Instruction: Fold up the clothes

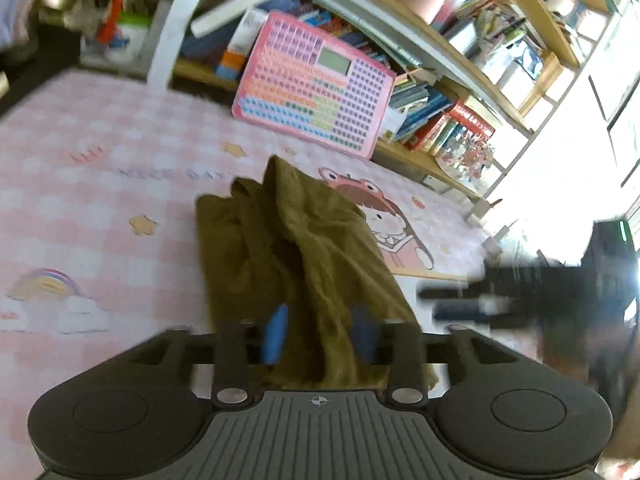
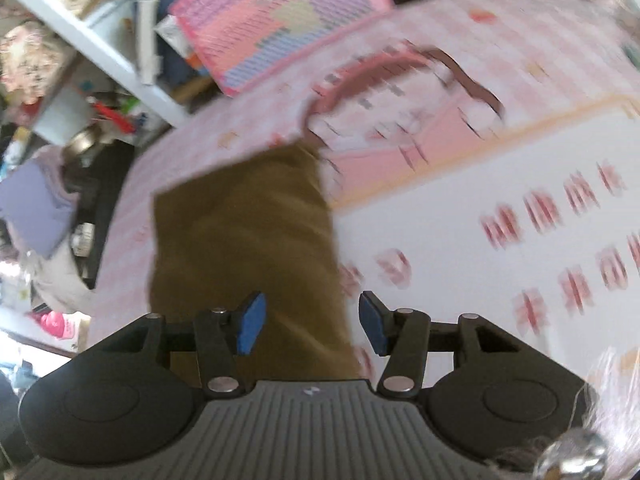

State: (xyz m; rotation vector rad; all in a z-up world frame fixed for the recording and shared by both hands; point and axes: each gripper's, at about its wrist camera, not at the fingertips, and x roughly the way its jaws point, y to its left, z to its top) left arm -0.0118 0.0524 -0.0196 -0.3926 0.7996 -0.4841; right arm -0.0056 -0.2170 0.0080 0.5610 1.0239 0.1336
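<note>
An olive-brown garment (image 1: 288,240) lies bunched and creased on a pink checked cartoon sheet (image 1: 100,180). My left gripper (image 1: 320,334) is open. The cloth's near end runs loosely between its blue pads (image 1: 276,334) and covers part of the right one. In the right wrist view the same garment (image 2: 240,220) looks flatter, a long strip reaching under my right gripper (image 2: 312,324). That gripper is open, and its pads (image 2: 250,324) stand clear of the cloth. A dark blur at the right of the left wrist view is the right gripper (image 1: 480,300).
A pink toy keyboard board (image 1: 316,84) leans against crowded bookshelves (image 1: 460,120) behind the sheet. A white post (image 1: 176,28) rises at the back left. A white cover with red marks (image 2: 520,240) adjoins the sheet on the right. Clutter and a dark object (image 2: 104,184) lie to the left.
</note>
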